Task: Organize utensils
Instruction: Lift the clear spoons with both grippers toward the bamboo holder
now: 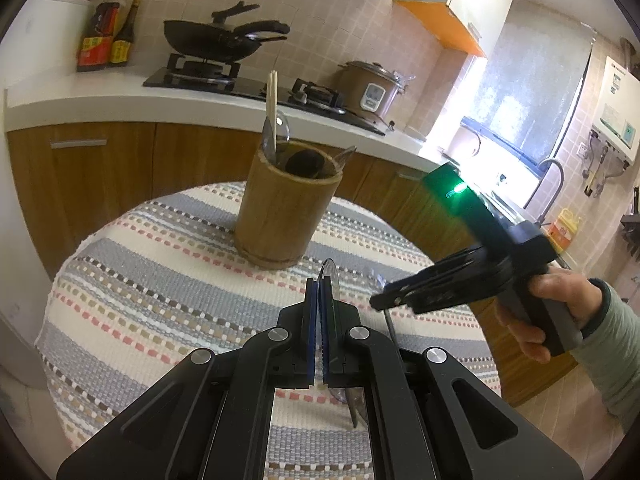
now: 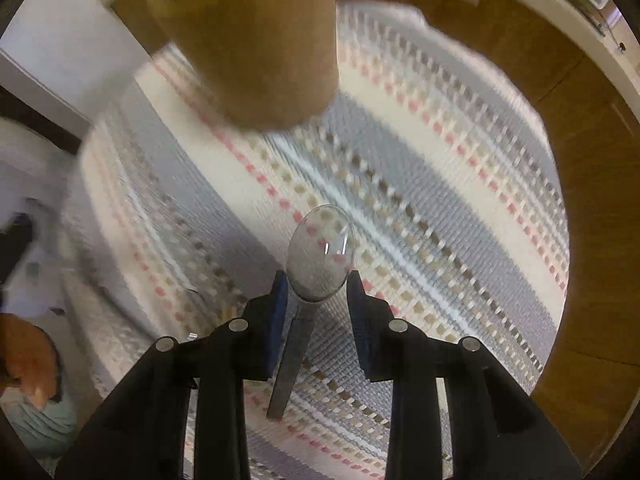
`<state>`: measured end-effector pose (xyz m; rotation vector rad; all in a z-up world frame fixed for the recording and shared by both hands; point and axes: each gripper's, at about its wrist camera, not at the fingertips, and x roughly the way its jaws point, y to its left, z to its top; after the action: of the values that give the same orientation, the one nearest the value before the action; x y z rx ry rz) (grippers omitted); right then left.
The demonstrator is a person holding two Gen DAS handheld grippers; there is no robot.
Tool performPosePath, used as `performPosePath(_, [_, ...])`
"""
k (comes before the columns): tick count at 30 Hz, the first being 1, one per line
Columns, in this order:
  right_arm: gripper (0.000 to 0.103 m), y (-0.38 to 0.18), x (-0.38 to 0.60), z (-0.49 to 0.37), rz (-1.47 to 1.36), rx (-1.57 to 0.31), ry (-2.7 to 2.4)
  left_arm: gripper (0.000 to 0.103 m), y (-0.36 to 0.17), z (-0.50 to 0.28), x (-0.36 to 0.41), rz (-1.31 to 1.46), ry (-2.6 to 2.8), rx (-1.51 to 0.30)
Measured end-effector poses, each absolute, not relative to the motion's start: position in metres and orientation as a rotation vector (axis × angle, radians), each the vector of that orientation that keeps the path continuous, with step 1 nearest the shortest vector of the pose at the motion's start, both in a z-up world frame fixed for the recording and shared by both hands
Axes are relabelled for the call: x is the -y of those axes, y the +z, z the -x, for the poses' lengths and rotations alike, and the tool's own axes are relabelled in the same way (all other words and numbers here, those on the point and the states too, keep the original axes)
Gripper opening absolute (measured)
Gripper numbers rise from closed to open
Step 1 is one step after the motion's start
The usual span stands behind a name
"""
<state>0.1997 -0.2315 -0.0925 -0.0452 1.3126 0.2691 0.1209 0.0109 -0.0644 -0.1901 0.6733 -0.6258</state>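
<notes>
Wok (image 1: pixel 216 42): upper left, on stove. Holder (image 1: pixel 286 204): centre, upright on striped cloth (image 1: pixel 160 280), with chopsticks (image 1: pixel 273 96) and spoons inside. Left gripper (image 1: pixel 320 296): lower centre, fingers clamped on a clear spoon (image 1: pixel 331 276). Right gripper (image 2: pixel 318 284): right, fingers apart around a second clear spoon (image 2: pixel 322 252); contact unclear.
</notes>
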Motion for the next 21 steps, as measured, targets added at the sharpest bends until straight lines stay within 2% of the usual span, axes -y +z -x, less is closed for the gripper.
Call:
performPosePath(4, [0.026, -0.06, 0.242, -0.181, 0.005, -1.181, 0.303, 0.0, -0.05, -0.121, -0.014, 0.197, -0.617, -0.619])
performPosePath(5, [0.019, -0.054, 0.244, -0.177, 0.001, -1.146, 0.312, 0.0, -0.047, -0.121, -0.015, 0.197, -0.615, -0.61])
performPosePath(6, [0.008, -0.049, 0.246, -0.173, -0.005, -1.116, 0.323, 0.0, -0.044, -0.121, -0.015, 0.198, -0.614, -0.602])
performPosePath(10, [0.008, -0.038, 0.249, -0.164, -0.012, -1.04, 0.312, 0.0, -0.034, -0.118, -0.014, 0.175, -0.592, -0.559])
performPosePath(17, [0.01, -0.066, 0.268, -0.195, -0.098, -1.114, 0.281, 0.0, -0.029, -0.116, -0.009, 0.155, -0.588, -0.542])
performPosePath(20, [0.019, -0.088, 0.281, -0.222, -0.155, -1.187, 0.27, 0.0, -0.03, -0.117, -0.008, 0.158, -0.591, -0.548])
performPosePath(21, [0.027, -0.093, 0.286, -0.227, -0.184, -1.195, 0.265, 0.0, -0.031, -0.117, -0.008, 0.158, -0.592, -0.549])
